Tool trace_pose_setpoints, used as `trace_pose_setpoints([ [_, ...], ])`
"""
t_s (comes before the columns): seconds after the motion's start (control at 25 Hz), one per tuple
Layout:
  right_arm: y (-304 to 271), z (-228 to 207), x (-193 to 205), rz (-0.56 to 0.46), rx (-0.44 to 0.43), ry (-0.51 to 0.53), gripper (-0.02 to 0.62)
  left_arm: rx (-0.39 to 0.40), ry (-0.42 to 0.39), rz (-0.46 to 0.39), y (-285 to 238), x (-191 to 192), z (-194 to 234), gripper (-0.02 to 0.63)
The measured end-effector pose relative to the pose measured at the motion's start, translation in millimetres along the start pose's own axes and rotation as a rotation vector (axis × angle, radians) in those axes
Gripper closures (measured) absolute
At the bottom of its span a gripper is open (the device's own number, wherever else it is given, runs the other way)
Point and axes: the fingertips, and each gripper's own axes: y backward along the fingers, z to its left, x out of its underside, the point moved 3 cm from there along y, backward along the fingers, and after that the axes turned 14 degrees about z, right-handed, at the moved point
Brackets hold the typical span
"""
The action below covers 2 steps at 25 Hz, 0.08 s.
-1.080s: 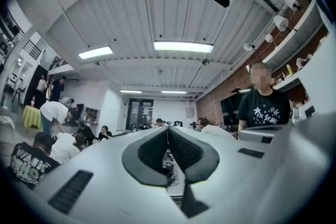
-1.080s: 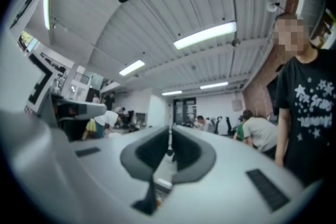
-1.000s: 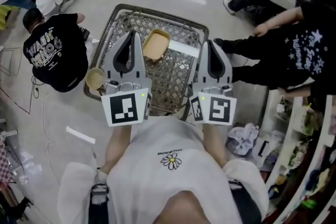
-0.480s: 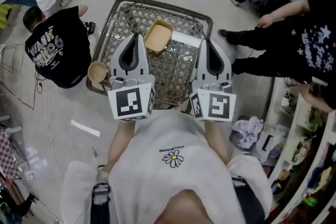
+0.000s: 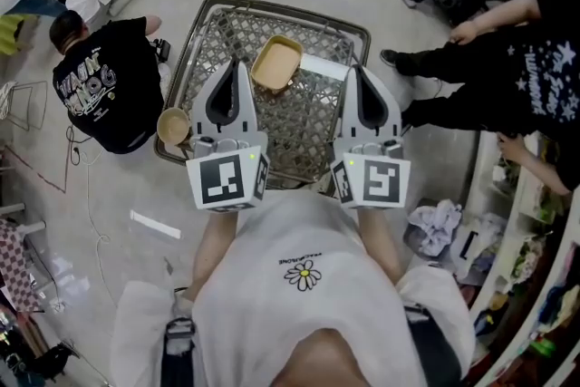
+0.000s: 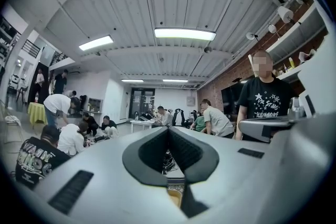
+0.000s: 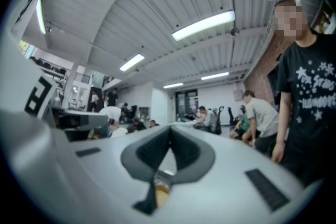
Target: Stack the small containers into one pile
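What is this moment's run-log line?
left gripper: jaws shut, empty | right gripper: jaws shut, empty | tan container: in wire basket | stacking: not begun

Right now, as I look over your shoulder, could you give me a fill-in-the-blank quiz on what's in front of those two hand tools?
1. The left gripper and the right gripper both have their jaws ____, holding nothing.
2. The rectangular tan container lies ____ the wire basket.
3. In the head view, the round tan bowl sits by the basket's ____ edge.

Missing words: shut; inside; left.
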Motion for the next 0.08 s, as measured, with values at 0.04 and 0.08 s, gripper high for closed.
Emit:
trace_pose_setpoints([
  [0.04, 2.1, -1.1, 1.6, 0.000, 0.000, 0.000, 0.564, 0.000, -0.001, 0.000, 1.5, 1.4, -2.0, 0.580],
  [0.08, 4.2, -2.3, 3.2, 0.001, 0.001, -0.001, 0.564, 0.000, -0.002, 0.001, 2.9, 2.8, -4.0, 0.580],
])
